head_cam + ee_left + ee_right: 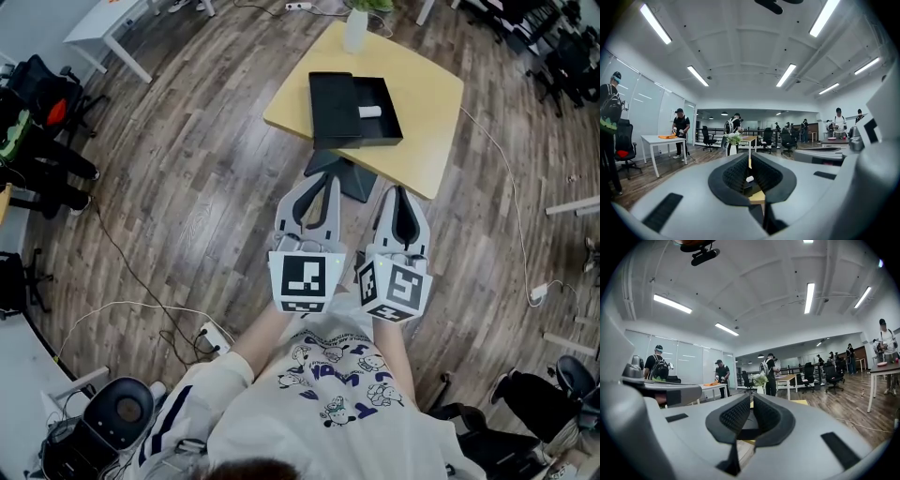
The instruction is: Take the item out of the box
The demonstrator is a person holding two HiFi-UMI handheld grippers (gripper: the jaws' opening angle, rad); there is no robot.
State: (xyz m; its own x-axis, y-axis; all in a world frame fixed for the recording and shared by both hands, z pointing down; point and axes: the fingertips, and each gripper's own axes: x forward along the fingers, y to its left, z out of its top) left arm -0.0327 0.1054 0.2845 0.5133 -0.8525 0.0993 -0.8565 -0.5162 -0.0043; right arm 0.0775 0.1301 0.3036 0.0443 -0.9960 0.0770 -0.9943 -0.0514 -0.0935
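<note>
1. Left gripper [323, 183]: my jaws are closed, tips together, nothing between them. It's level and short of the box [330, 98], over the wood floor [187, 187] on the box's near side.
2. Right gripper [399, 192]: same here, jaws closed and empty. It sits just beside the left one, also on the near side of the box and not touching it.
3. The box is black and open, and it lies on the yellow desk [431, 103].
4. The item [369, 112] is a small white thing. It lies inside the box, toward the box's right side.
5. In the left gripper view, I can see the white item [749, 178] through the gap behind my closed jaws, with the desk's yellow edge [757, 196] just under it.
6. A white vase [355, 30] with greenery stands on the desk at the far side of the box, apart from it.
7. The right gripper view shows the vase [761, 389] beyond the box too.
</note>
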